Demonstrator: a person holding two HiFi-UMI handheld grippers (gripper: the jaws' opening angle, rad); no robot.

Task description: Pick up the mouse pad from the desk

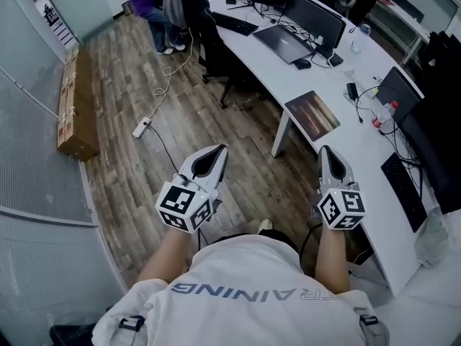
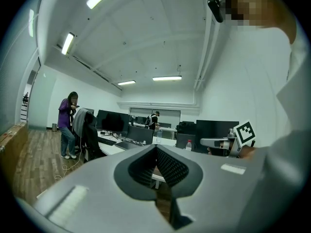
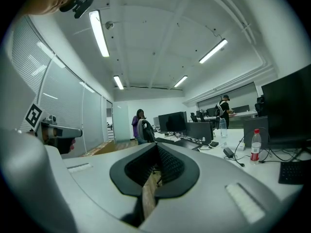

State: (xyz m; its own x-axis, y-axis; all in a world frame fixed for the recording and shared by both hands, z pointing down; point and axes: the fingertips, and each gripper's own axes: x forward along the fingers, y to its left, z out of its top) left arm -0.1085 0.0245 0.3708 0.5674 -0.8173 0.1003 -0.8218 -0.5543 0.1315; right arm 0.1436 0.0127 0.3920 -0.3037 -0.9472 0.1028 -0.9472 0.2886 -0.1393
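The mouse pad (image 1: 312, 114), a brownish rectangle, lies flat on the white desk (image 1: 374, 193) near its front edge. Both grippers are held out level in front of the person, short of the pad. My left gripper (image 1: 219, 151) hangs over the wooden floor, to the left of the desk, with its jaws together and nothing in them. My right gripper (image 1: 325, 151) is just below the pad over the desk's edge, jaws also together and empty. In the left gripper view the left gripper (image 2: 156, 148) points toward the desk row; the right gripper (image 3: 156, 145) looks along the desks.
On the curved desk are a laptop (image 1: 283, 42), monitors, a keyboard (image 1: 403, 189), cables and a water bottle (image 3: 255, 145). An office chair (image 1: 205, 27) with a jacket and a standing person (image 1: 151, 6) are farther off. A power strip (image 1: 141, 127) and cardboard boxes (image 1: 75, 107) lie on the floor.
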